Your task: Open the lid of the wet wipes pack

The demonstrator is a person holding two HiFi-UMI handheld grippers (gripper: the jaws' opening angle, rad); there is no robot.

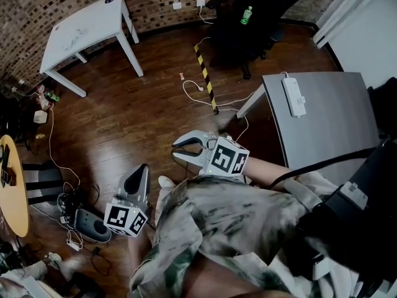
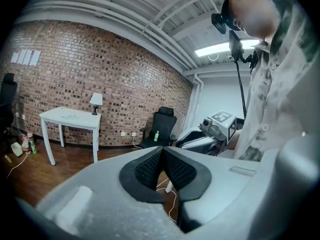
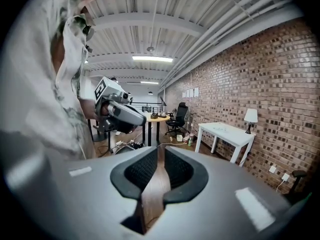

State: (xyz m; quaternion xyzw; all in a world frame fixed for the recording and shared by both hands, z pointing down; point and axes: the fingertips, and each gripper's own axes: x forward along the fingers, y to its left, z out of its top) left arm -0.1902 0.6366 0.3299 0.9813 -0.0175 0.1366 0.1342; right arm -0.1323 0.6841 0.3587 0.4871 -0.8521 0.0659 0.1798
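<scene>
No wet wipes pack shows in any view. Both grippers hang in the air in front of the person's patterned shirt, over the dark wood floor. My left gripper (image 1: 141, 168) (image 2: 161, 150) has its black pads meeting at the tips, with nothing between them. To its right, my right gripper (image 1: 178, 150) (image 3: 161, 151) stands with a narrow gap between its fingers; only floor shows through the gap. Each gripper appears in the other's view, the right gripper (image 2: 202, 139) and the left gripper (image 3: 120, 111).
A grey table (image 1: 322, 123) with a white power strip (image 1: 293, 96) stands at the right. A white table (image 1: 87, 27) stands against the brick wall at the far left. A black office chair (image 1: 260, 11) holds a green bottle (image 1: 247, 15). Cables (image 1: 74, 203) lie on the floor.
</scene>
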